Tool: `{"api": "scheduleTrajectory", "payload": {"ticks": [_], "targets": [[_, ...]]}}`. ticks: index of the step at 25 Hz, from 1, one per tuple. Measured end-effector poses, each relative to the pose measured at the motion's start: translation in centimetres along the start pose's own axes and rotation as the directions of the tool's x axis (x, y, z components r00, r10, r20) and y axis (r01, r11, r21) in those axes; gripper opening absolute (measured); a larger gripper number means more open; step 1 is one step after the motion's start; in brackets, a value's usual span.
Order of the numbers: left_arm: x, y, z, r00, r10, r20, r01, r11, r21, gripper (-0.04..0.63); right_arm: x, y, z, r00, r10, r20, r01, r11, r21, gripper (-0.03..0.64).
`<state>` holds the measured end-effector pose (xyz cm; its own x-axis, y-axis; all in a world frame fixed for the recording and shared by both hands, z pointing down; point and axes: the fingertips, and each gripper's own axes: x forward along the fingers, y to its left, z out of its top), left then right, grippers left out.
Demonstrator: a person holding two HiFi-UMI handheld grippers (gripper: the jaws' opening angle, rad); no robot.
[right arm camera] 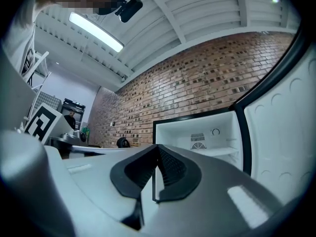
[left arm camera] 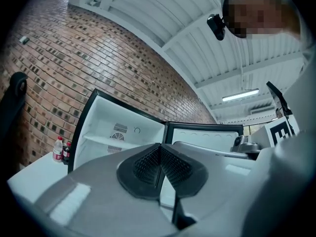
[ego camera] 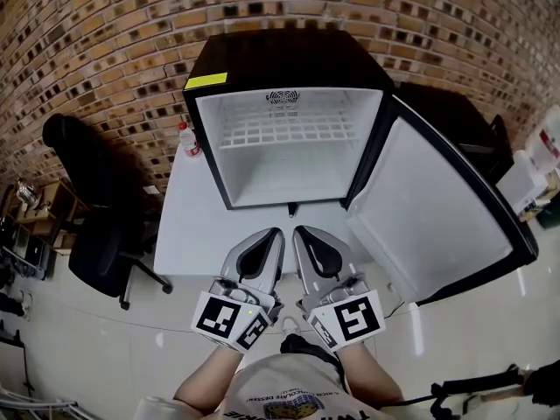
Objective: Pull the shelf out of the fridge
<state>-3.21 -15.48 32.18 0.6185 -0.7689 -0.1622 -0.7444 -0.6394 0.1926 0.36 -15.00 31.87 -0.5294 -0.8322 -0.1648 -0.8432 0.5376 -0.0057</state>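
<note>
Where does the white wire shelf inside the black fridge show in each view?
Head view: white wire shelf, upper centre, inside the black fridge.
Left gripper view: left of centre.
Right gripper view: right of centre.
Shared landmark: fan vent on the back wall.

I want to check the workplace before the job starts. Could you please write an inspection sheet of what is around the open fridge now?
Surface: white table, carrying the fridge.
Job's things: black fridge with its door swung open to the right. The white wire shelf is inside, not pulled out.
Clutter: two small bottles on the table, left of the fridge.
Grippers: left gripper and right gripper are both shut and empty. They are side by side in front of the fridge, touching nothing.
Cables: nothing seen.
Surroundings: brick wall behind, black office chair at the left.
</note>
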Motion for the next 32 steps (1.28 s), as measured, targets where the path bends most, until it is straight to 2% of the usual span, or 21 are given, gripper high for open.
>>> {"api": "scheduleTrajectory", "payload": {"ticks": [9,17,21,23,27,32], "targets": [[4.7,2.9,-0.8,1.0,0.029,-0.005,-0.03,0.998,-0.062,0.002,4.0,-3.7,-1.0,1.0,0.021,-0.02,-0.02,0.999,0.045,0.005],[8.2,6.1,-2.3,0.999,0.044,0.007,-0.042,0.981,-0.19,0.002,6.9,-7.0,-2.5,0.999,-0.005,-0.032,0.009,0.993,0.121,0.005],[9.8,7.7,-3.4,0.999,0.046,0.023,-0.038,0.965,-0.261,0.002,8.6,-8.6,-3.4,0.999,-0.011,-0.04,0.017,0.986,0.168,0.005],[10.5,8.6,-3.7,0.998,0.05,0.03,-0.037,0.945,-0.326,0.002,9.4,-9.4,-4.0,0.999,-0.012,-0.044,0.021,0.974,0.226,0.005],[11.9,10.8,-4.3,0.997,0.056,0.047,-0.028,0.887,-0.46,0.002,10.9,-11.1,-5.2,0.999,-0.02,-0.046,0.035,0.938,0.345,0.005],[13.1,13.7,-4.9,0.992,0.096,0.085,-0.025,0.793,-0.609,0.032,12.4,-13.2,-6.4,0.998,-0.035,-0.047,0.053,0.865,0.5,0.043]]}}
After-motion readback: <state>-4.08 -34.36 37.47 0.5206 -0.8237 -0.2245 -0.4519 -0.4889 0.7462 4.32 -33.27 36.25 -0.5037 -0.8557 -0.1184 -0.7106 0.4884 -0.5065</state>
